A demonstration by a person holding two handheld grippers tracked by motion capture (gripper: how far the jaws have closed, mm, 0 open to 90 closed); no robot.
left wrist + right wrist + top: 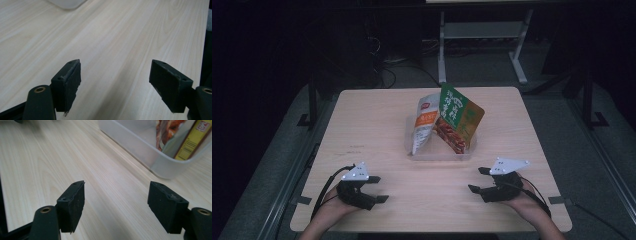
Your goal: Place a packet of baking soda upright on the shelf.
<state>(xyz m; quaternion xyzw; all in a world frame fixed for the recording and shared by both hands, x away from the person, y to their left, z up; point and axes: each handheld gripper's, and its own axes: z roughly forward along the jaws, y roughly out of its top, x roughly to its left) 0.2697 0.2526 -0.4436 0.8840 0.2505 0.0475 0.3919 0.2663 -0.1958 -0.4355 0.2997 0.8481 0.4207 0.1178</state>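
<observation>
Light wood bench [377, 130], dark room around it. A clear plastic tray [439, 151] sits at mid-bench, toward the far half. Two snack bags stand in it, leaning against each other at the top: an orange-and-white snack bag [424, 122] on the left, a green-and-yellow snack bag [459, 120] on the right.

Left hand-held gripper [381, 188] rests low over the near left of the bench, jaws spread wide, nothing between them; bare wood beneath. Right hand-held gripper [478, 180] sits at near right, jaws likewise spread and empty, pointing toward the tray, near it but apart. Right gripper view: tray wall [140, 152] ahead at upper right, bag bottoms visible through it.
</observation>
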